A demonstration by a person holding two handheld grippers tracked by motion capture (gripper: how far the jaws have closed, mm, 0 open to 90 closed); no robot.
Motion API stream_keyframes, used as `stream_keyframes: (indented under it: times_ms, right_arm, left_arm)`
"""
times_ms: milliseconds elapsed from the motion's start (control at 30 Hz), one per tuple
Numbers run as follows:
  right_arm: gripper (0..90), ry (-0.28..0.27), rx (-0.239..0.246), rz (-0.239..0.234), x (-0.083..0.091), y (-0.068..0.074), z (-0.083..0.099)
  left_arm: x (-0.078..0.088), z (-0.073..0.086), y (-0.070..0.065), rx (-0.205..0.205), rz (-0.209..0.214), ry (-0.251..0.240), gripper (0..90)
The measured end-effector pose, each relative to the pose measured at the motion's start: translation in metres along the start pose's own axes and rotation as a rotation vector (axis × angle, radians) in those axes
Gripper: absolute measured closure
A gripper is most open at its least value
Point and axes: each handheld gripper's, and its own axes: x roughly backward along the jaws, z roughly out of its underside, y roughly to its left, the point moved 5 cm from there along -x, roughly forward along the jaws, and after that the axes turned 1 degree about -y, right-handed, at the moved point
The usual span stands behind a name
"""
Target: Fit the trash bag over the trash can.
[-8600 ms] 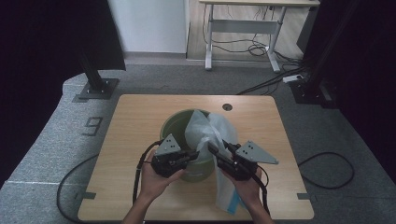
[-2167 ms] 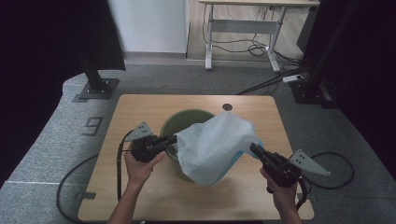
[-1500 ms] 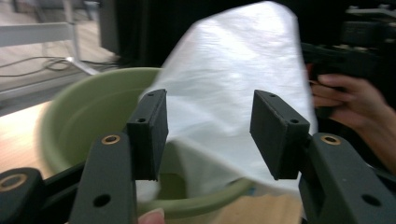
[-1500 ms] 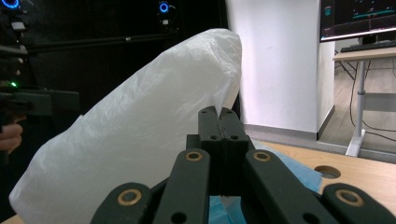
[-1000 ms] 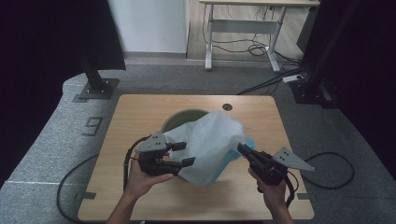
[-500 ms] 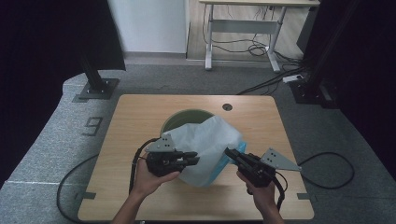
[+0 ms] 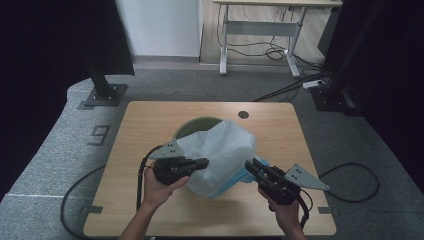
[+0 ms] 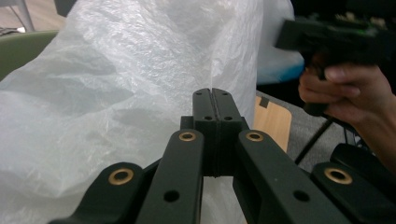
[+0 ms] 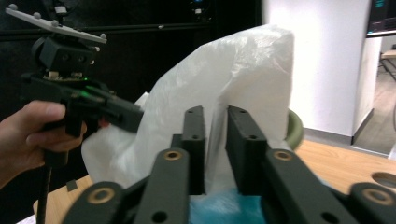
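A crumpled white plastic bag (image 7: 222, 150) with a blue lower part (image 7: 245, 177) stands draped over the near side of a green bin (image 7: 192, 126) on the wooden table (image 7: 150, 120). My left gripper (image 7: 205, 162) meets the bag's left edge. Its jaws have just been closing and now press together on the film (image 8: 116, 70), seen along the left gripper (image 8: 212, 93). My right gripper (image 7: 251, 167) sits at the blue edge on the right. Its jaws have just been opening, and the right gripper (image 9: 215, 112) shows a narrow gap with the bag (image 9: 233, 84) behind it.
A round cable hole (image 7: 243, 114) lies near the table's far edge. Black cables trail off both sides onto the grey floor. Two black stand bases (image 7: 102, 92) flank the table, and a white desk frame (image 7: 260, 30) stands farther back.
The left jaws have shut at the bag's left edge. The right jaws have parted slightly. The bag has sagged lower over the bin between the two grippers.
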Motion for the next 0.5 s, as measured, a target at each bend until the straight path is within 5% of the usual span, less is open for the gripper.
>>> stream_keyframes:
  times_ms: [200,500]
  right_arm:
    - [63.7,-0.039,-0.056,0.02,0.03,-0.003,0.011]
    - [59.7,-0.015,-0.019,0.081,0.06,0.002,0.033]
  left_arm:
    - [0.005,-0.005,0.009,0.03,-0.027,-0.019,90.0]
    - [0.004,-0.004,0.017,0.084,-0.014,-0.022,90.0]
